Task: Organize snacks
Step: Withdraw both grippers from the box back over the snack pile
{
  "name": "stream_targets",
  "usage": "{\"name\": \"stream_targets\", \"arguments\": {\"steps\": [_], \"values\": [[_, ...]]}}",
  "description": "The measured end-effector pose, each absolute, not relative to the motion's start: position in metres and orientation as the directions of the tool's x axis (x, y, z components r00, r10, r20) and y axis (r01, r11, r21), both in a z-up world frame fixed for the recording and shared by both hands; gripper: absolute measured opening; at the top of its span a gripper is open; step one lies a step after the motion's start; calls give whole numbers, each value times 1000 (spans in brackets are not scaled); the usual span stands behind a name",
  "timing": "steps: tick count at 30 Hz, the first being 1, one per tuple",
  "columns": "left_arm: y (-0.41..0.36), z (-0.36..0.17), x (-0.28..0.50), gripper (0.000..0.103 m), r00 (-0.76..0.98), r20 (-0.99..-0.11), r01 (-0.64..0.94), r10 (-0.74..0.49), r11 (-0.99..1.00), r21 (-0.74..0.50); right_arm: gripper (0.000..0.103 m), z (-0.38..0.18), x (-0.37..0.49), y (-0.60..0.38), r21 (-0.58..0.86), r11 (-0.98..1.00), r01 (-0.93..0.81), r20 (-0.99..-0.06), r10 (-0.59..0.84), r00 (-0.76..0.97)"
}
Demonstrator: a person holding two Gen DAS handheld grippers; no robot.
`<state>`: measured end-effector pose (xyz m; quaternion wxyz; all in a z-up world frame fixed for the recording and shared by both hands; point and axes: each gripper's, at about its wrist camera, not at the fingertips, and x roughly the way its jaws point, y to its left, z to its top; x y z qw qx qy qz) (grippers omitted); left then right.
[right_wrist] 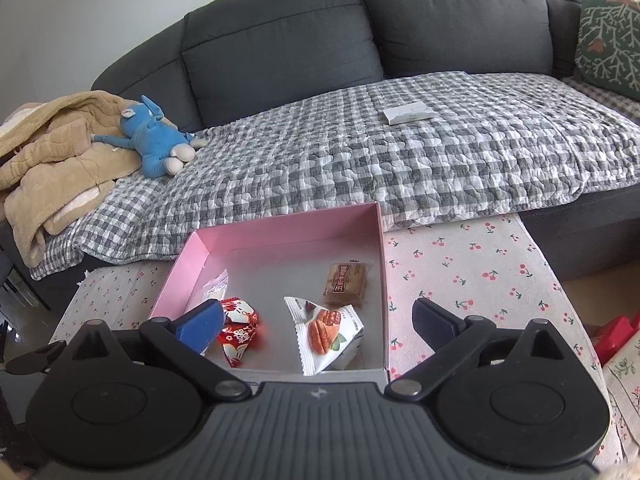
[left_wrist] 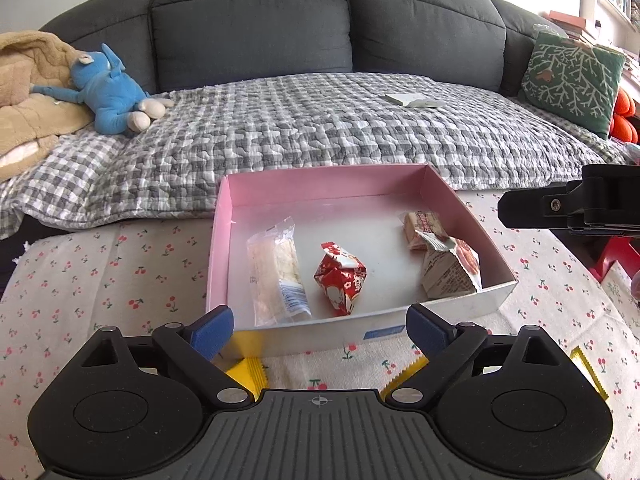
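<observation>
Four wrapped snacks lie loose on the floor of the pink box (left_wrist: 224, 240), which sits on the cherry-print tablecloth (left_wrist: 100, 292) in front of the sofa (left_wrist: 248, 20): a clear packet (left_wrist: 276, 276) at the left, a red packet (left_wrist: 340, 280) in the middle, a white packet printed with nuts (right_wrist: 332, 332) and a brown packet (right_wrist: 346, 284) towards the right wall. What look like yellow packets (left_wrist: 248, 372) peek out under my left gripper (left_wrist: 319, 334), though most of them is hidden. My next step, I judge, is to fetch those; I should come down low and square so the pads catch the wrapper, not the cloth. My left gripper tilts downward just short of the box's near wall, fingers wide apart and empty. My right gripper (right_wrist: 318, 326) tilts down over the near edge, fingers spread, nothing between them
</observation>
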<state>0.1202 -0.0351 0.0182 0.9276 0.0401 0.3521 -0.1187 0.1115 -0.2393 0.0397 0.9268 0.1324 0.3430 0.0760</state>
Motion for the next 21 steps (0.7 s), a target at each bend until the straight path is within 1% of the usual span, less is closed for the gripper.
{"name": "stream_targets", "arguments": {"steps": [2,14,18,21], "values": [[-29,18,111,100,725,-662,246,-190,969,-8,102,40,103,-237,292,955,-43,-611,221,760],[6,16,70,100,716,-682,216,-148,976,16,102,32,59,-228,227,973,-48,-611,181,771],[13,17,59,100,710,-686,235,-158,972,20,103,26,46,-227,245,967,-65,-596,203,777],[21,13,51,101,715,-682,242,-155,970,33,103,17,37,-227,245,966,-78,-612,216,761]]}}
